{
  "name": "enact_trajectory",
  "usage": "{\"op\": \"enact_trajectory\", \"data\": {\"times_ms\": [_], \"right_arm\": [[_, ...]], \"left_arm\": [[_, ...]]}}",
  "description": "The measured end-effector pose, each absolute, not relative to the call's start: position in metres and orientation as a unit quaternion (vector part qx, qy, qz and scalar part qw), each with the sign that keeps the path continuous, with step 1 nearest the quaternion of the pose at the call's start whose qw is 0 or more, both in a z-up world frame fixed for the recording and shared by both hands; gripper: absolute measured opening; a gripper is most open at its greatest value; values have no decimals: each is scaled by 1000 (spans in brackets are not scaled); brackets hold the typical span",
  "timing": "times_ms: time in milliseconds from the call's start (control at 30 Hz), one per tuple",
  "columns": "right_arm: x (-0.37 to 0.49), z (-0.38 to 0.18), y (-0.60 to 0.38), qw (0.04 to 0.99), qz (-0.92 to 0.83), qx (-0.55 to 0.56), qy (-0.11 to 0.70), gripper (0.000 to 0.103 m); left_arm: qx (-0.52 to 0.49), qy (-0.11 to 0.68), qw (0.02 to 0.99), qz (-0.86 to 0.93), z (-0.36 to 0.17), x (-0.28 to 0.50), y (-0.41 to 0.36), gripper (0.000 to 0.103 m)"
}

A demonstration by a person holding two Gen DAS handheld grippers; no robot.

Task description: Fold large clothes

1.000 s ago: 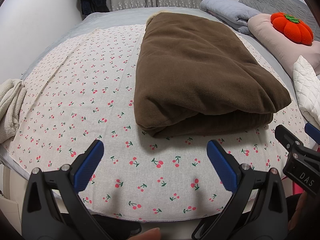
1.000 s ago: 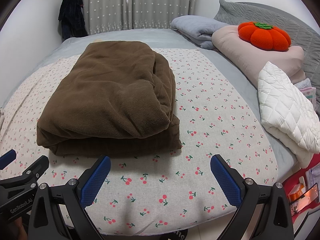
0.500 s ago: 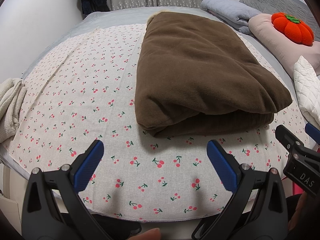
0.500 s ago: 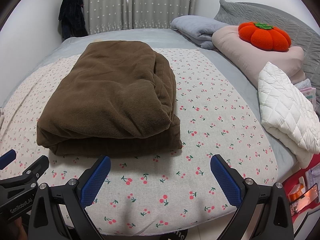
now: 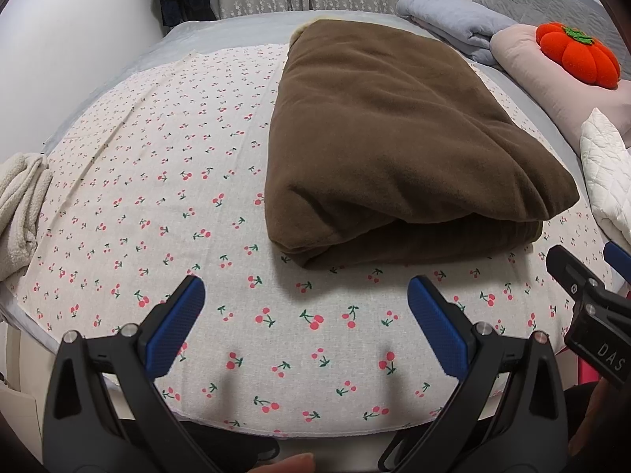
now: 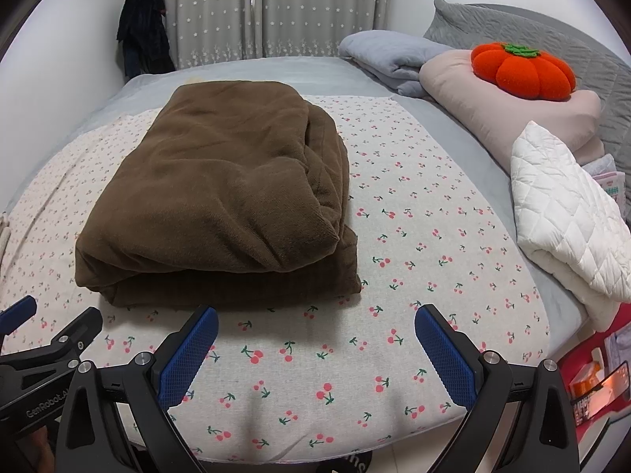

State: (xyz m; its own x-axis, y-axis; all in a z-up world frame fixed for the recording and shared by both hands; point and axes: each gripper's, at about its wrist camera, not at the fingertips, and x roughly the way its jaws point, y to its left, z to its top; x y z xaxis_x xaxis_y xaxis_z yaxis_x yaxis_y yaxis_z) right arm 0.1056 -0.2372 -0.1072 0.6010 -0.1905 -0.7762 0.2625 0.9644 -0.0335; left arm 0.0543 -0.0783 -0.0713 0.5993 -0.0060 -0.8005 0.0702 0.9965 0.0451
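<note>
While the left wrist view cuts off the bed's [image 5: 221,31] far right side, a cream fleece bundle [image 5: 19,205] shows only partly at the bed's left edge, and a fingertip [image 5: 288,463] pokes in at the bottom, blurred. Left claw [image 5: 303,315]: spread wide, blue ribbed pads [image 5: 177,323] gripping nothing, hovering over the cherry-print sheet [image 5: 157,181] at the bed's near edge. Just beyond it lies the folded brown garment [image 5: 394,138], thick, plush, a rounded slab running toward the far edge. Part of the right claw [image 5: 583,295] juts in at right, mostly cut off.

Over to the right wrist view: the right claw [image 6: 315,347] gapes wide too, empty, above the sheet's near edge. Brown garment sits left of centre, soft layers stacked, fold facing us. A quilted white pad [image 6: 568,213] drapes over the right edge, beside a pink pillow [image 6: 493,98] topped by an orange pumpkin cushion [image 6: 520,71]. Items at the lower right corner are too small to make out.
</note>
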Motion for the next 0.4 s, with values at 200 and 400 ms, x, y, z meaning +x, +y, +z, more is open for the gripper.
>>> {"op": "enact_trajectory", "data": {"times_ms": [200, 400], "right_arm": [[106, -108, -236, 894, -125, 42, 429, 102], [108, -111, -235, 893, -114, 54, 433, 102]], "left_arm": [[35, 450, 892, -20, -73, 55, -77, 102], [25, 459, 888, -23, -75, 61, -74, 102]]}}
